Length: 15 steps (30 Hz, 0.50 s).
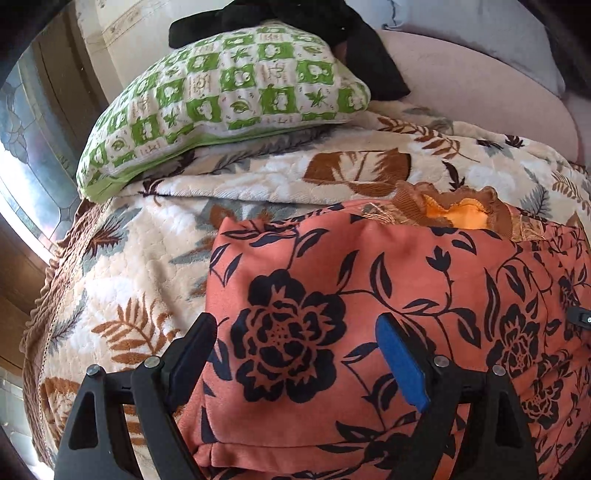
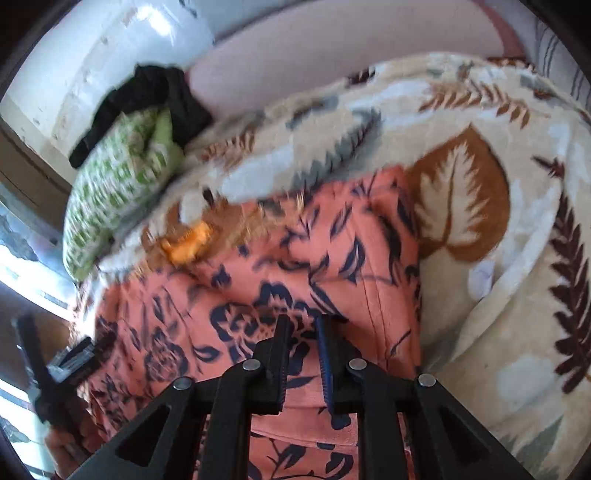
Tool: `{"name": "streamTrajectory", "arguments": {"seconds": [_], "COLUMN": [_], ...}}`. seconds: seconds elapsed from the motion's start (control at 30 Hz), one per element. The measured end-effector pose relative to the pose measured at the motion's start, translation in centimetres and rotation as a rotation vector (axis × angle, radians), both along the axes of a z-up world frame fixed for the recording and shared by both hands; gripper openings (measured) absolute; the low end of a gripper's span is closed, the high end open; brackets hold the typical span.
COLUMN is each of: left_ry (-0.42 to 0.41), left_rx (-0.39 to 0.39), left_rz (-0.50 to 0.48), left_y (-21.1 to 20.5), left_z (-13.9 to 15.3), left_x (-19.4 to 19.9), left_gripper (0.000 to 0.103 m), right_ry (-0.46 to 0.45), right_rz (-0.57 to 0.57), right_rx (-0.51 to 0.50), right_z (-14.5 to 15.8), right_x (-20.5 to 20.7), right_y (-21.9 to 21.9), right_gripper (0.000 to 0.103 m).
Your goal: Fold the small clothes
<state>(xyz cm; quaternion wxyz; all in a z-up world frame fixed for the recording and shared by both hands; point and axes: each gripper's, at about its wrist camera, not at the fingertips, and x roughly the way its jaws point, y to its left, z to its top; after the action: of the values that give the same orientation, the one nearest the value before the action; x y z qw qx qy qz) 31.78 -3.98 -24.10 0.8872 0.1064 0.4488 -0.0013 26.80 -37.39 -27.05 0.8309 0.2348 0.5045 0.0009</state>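
The orange flowered garment (image 1: 369, 314) lies flattened on the leaf-patterned blanket (image 1: 122, 266), directly ahead of and beneath both grippers, likely spread there so its edges can be reached for a fold. The left gripper (image 1: 295, 343) hovers with its jaws wide apart over the garment's left part, gripping nothing, while the right gripper (image 2: 301, 332) has its jaws drawn narrow over the cloth; whether a pinch of fabric sits between them cannot be told through the blur. Beyond the grippers a green checked pillow (image 1: 229, 96) carries black cloth (image 1: 295, 18), and no readable writing or brand shows.
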Motion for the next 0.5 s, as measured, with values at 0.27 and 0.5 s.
{"name": "streamTrajectory", "arguments": {"seconds": [0.27,0.5], "left_ry": [0.057,0.059], "left_rx": [0.071,0.027], "left_rz": [0.004,-0.001], "left_y": [-0.6,-0.2], "left_z": [-1.6,-0.6], "left_x": [0.8,0.6], "left_gripper": [0.088,0.089], "right_ry": [-0.144,-0.094], "right_rz": [-0.052,-0.019], "right_rx": [-0.043,-0.024], "right_z": [2.1,1.2], "right_x": [-0.1,0.7], "right_y": [0.2,-0.2], "right_gripper": [0.017,0.02]}}
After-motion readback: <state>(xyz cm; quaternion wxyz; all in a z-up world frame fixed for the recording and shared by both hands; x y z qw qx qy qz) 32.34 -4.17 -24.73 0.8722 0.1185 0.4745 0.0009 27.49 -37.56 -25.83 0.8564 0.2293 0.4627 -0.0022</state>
